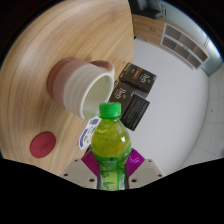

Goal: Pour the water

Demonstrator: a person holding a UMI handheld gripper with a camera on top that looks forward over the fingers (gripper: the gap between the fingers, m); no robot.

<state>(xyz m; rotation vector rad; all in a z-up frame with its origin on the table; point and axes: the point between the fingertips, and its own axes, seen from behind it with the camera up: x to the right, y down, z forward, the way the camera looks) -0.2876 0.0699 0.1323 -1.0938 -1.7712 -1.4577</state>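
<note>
We hold the gripper (110, 172) clamped on the green-capped bottle (110, 140), which stands upright between our fingers with the cup (83, 82) just ahead on the table (45, 40), and pouring with the cap on would yield nothing.

Capped green-liquid bottle (110, 140) upright, near tipped cup (82, 82) (pinkish)

The gripper (111, 176) holds a green-capped bottle (110, 140) of yellow-green liquid upright, both pink pads (136, 160) pressed to its sides. Just beyond it on the round wooden table (50, 45) a pink cup (82, 84) lies tipped, mouth toward the bottle, with two dark packets (133, 88) beside it and a red disc (42, 144) nearer the fingers.
</note>
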